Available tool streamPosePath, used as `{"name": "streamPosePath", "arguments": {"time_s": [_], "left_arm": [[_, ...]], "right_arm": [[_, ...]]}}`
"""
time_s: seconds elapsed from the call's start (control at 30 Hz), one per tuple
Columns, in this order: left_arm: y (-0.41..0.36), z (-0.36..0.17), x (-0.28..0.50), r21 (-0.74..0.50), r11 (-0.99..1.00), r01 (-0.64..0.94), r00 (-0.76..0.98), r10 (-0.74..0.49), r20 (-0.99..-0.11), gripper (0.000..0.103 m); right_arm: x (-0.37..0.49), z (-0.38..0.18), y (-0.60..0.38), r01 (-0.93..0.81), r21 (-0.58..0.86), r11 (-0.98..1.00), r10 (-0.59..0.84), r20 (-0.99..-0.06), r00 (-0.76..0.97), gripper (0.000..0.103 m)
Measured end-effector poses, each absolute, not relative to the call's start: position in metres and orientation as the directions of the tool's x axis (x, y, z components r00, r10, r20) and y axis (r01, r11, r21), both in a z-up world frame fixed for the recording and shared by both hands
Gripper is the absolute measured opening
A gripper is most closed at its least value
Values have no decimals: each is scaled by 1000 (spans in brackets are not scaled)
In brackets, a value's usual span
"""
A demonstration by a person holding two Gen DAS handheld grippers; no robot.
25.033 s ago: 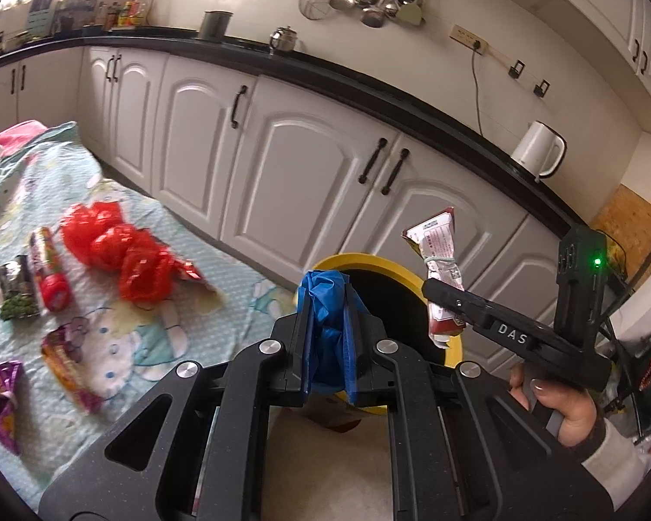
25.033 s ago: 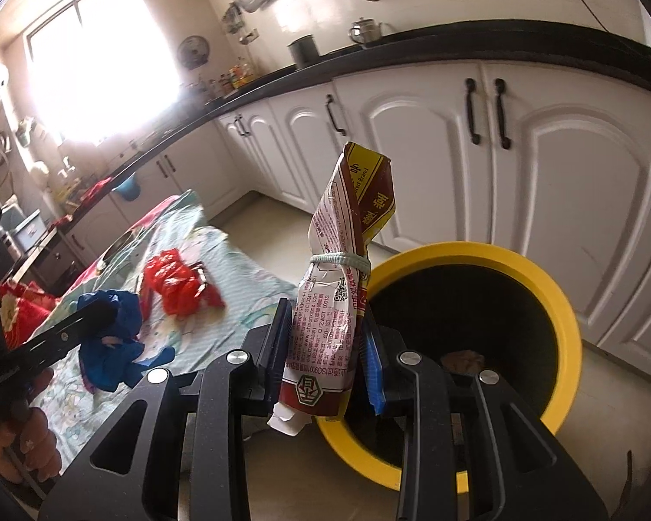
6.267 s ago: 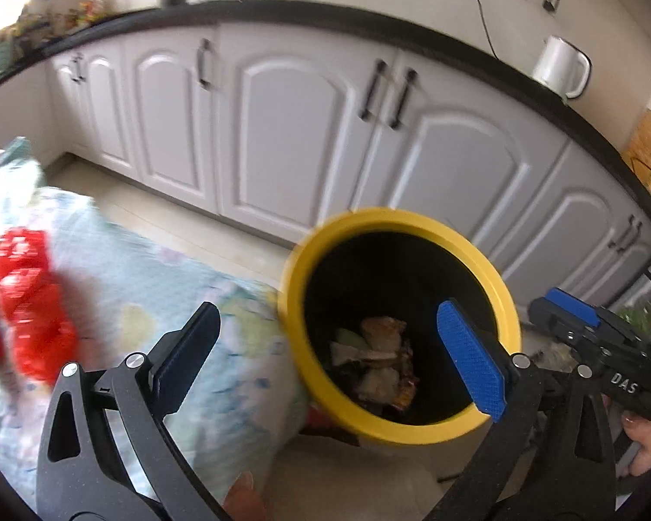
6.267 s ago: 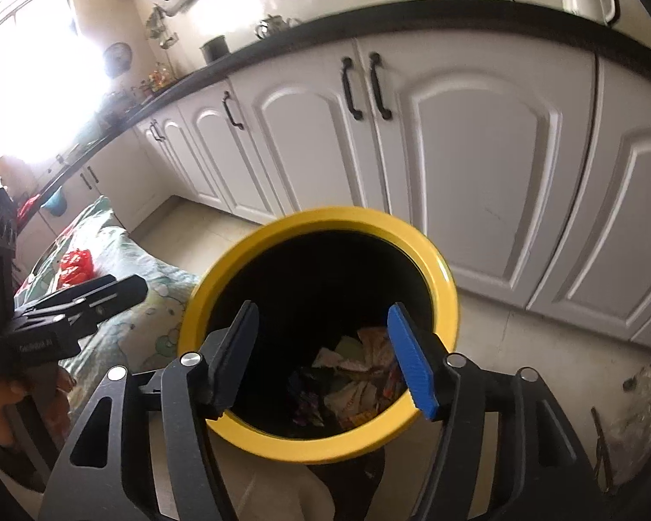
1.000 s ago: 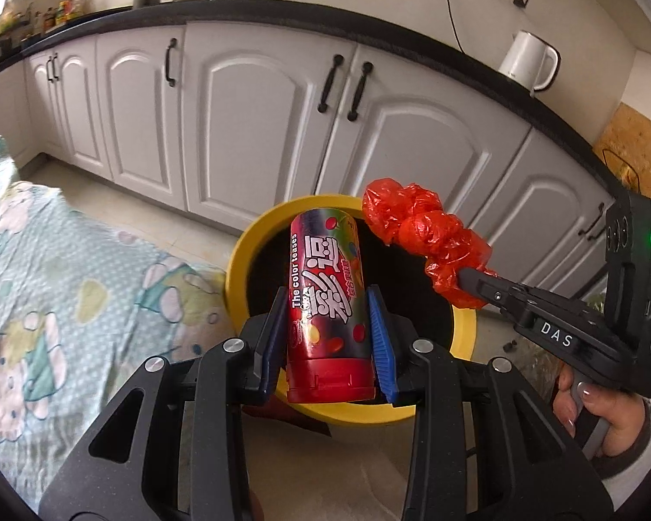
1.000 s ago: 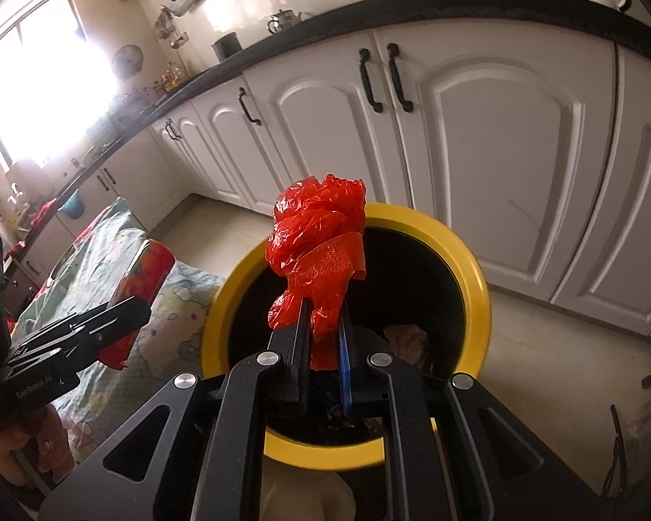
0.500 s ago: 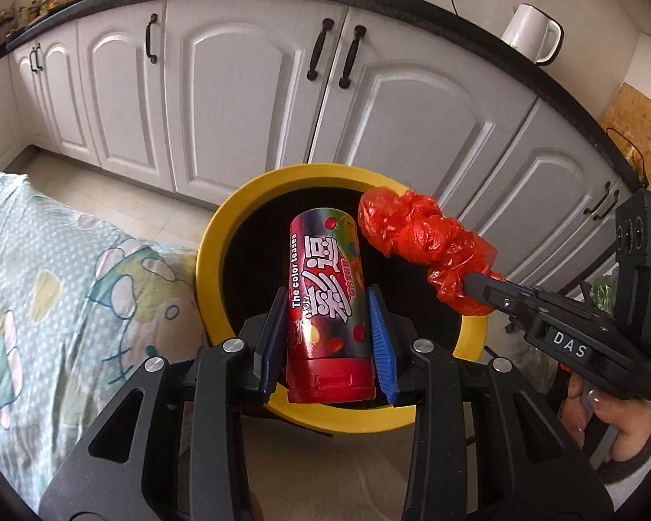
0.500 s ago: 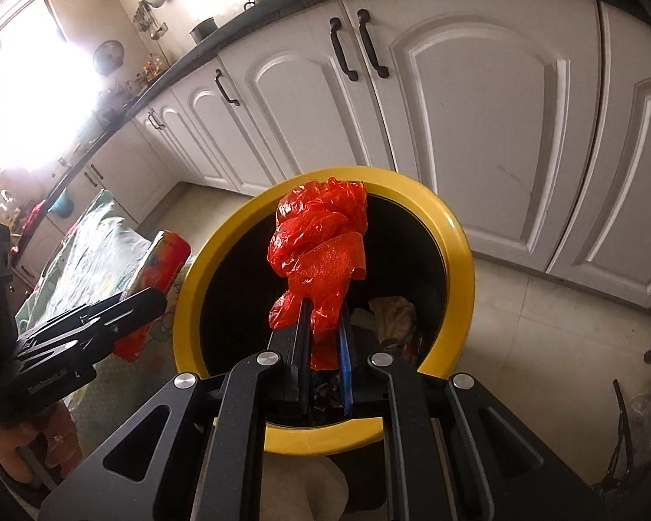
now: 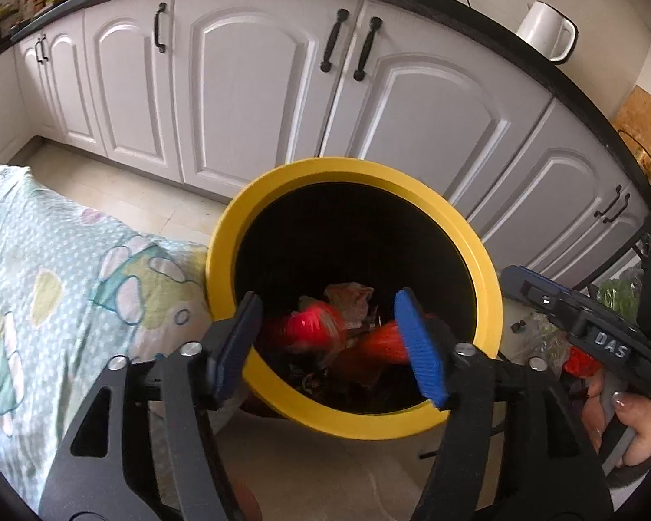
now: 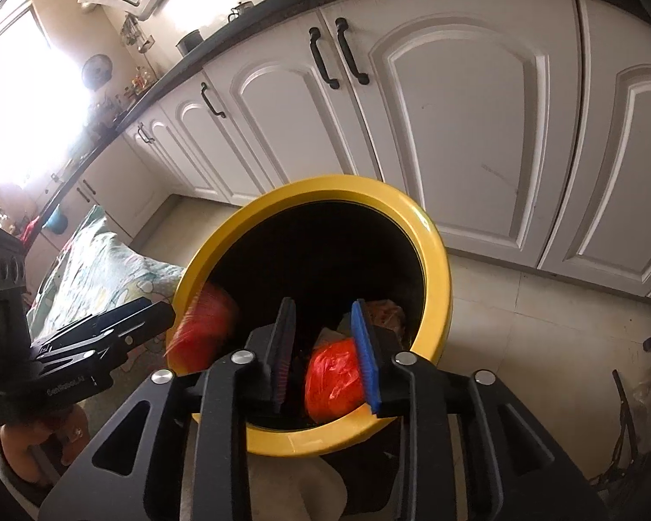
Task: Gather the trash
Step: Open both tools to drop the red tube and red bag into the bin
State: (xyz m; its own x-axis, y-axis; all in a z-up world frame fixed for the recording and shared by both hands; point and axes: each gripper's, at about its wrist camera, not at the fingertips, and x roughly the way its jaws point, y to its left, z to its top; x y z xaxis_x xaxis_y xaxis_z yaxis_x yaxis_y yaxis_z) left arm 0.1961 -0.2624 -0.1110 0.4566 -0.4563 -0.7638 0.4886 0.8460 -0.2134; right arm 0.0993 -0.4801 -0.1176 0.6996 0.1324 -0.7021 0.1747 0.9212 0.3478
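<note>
Hovering over the yellow-rimmed trash bin (image 9: 356, 173), both grippers are let go now, nothing pinched in either. The left gripper (image 9: 332, 343) has just been opening, its jaws spread wide with only the dark inside of the bin showing between them. Just past its tips, down in the bin, there's a blurry red can (image 9: 310, 325), which shows up in the right wrist view as a red smear (image 10: 204, 325) right by the left gripper's nose at the bin's near-left edge. The right gripper (image 10: 325, 349) has just been opening too, though it's only parted a bit; the red plastic bag (image 10: 334, 380) sits beyond its blue finger, loose and inside the bin, not squeezed by the pads. In the left view that bag (image 9: 382, 343) is an orange-red blur behind the left gripper's blue pad. Older wrappers (image 9: 351, 299) lie further in. Left of the left gripper is a patterned bedspread (image 9: 43, 286), and straight ahead are white cabinet doors (image 9: 247, 87).
</note>
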Motion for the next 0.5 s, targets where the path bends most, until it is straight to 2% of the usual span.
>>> {"name": "streamPosePath", "arguments": {"time_s": [0.07, 0.13, 0.2, 0.3, 0.33, 0.4, 0.5], "left_arm": [[-256, -106, 195, -214, 852, 477, 468, -453, -759, 69], [-248, -100, 194, -212, 860, 465, 483, -447, -753, 82], [-240, -94, 192, -210, 865, 455, 494, -442, -749, 85], [-224, -83, 188, -205, 878, 432, 522, -429, -737, 92], [-219, -80, 186, -200, 882, 426, 531, -423, -734, 92], [-208, -71, 181, -184, 895, 407, 560, -404, -724, 92], [-194, -60, 172, -166, 905, 393, 596, -388, -703, 92]], "right_arm": [[97, -112, -480, 175, 346, 922, 126, -693, 710, 40], [91, -103, -478, 169, 334, 927, 113, -679, 726, 46], [88, -96, -475, 164, 322, 933, 101, -669, 736, 58], [80, -84, -467, 155, 306, 939, 86, -647, 758, 69], [78, -79, -463, 149, 300, 942, 82, -640, 764, 72], [74, -72, -457, 146, 287, 947, 71, -630, 773, 84], [67, -61, -444, 119, 270, 956, 76, -617, 783, 92]]}}
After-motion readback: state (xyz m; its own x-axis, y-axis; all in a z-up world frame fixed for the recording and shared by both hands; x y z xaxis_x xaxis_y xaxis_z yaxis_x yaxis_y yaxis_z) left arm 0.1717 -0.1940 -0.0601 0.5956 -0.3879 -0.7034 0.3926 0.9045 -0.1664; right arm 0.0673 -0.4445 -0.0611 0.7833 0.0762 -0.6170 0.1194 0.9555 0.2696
